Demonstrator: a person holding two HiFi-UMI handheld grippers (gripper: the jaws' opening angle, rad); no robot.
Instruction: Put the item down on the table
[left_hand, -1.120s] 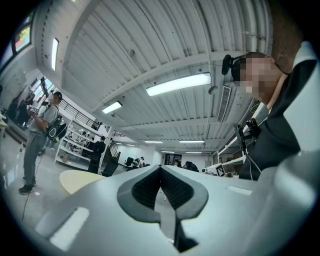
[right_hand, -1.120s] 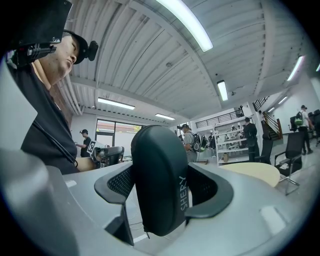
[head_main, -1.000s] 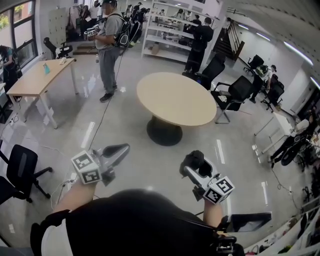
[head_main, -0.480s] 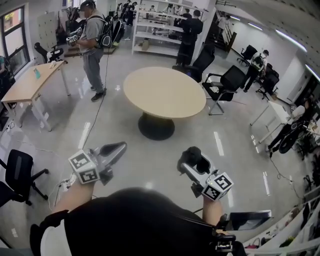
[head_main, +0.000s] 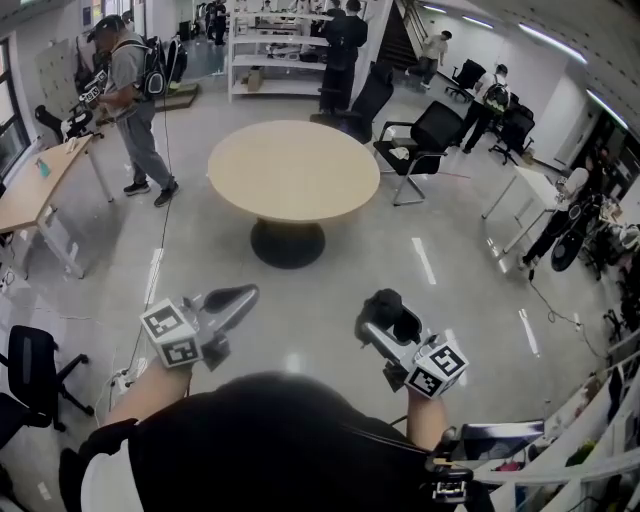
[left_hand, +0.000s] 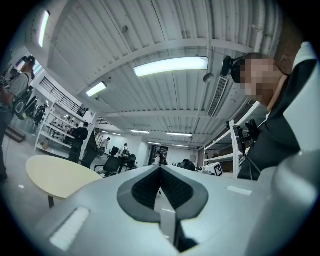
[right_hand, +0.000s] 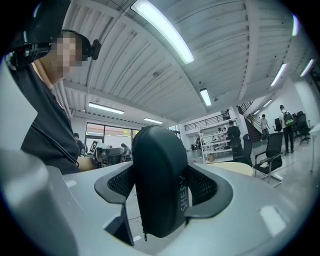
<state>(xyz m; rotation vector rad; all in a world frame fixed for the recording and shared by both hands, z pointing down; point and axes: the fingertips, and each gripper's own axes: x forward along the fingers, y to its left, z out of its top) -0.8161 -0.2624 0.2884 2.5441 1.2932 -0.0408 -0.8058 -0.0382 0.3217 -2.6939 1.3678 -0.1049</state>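
Right tongs (right_hand: 163, 187) clamp black case (right_hand: 155, 155); left tongs (left_hand: 160, 171) closed.

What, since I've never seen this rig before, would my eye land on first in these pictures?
The black zip case clamped upright between the pads of the right gripper, low at the head view's right. Next, the pale round table standing on the glossy floor ahead of both grippers. The left gripper, low left, is shut and empty.

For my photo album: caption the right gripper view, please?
Right tongs clamp a black zippered case, tan table beyond.
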